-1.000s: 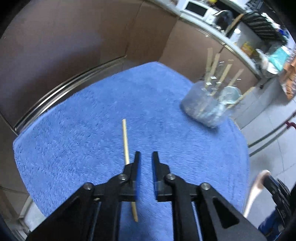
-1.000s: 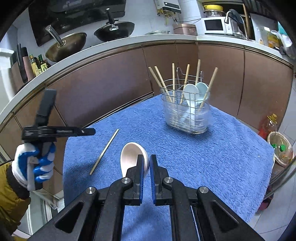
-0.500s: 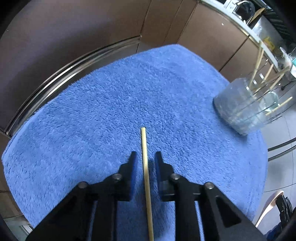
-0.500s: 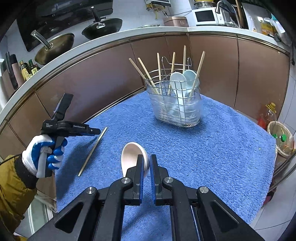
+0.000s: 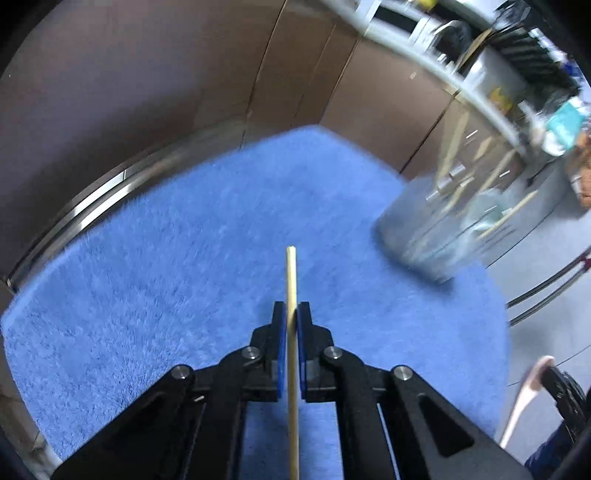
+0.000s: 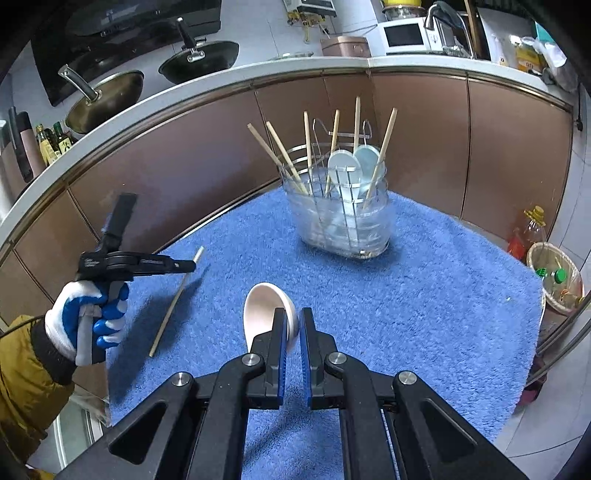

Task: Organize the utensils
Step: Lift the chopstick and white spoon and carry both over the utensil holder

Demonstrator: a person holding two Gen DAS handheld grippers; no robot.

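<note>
My left gripper [image 5: 291, 314] is shut on a wooden chopstick [image 5: 291, 273], which runs forward between its pads above the blue mat [image 5: 166, 277]. In the right wrist view the left gripper [image 6: 190, 265] holds the chopstick [image 6: 173, 306] tilted, its far end lifted. My right gripper [image 6: 293, 321] is shut on the handle of a white ceramic spoon [image 6: 264, 308], bowl forward, above the mat [image 6: 443, 295]. The clear utensil holder [image 6: 343, 210] with several chopsticks and two spoons stands at the back of the mat; it is blurred in the left wrist view [image 5: 436, 229].
Brown cabinet fronts [image 6: 517, 147] curve behind the mat, under a white counter with pans [image 6: 199, 62] and a microwave [image 6: 406, 35]. A basket with bottles [image 6: 557, 280] sits on the floor at right. The right spoon's handle shows at the left view's edge [image 5: 524, 398].
My left gripper has closed on the chopstick and lifted its far end off the mat. The right gripper still holds the spoon, nearly in place.
</note>
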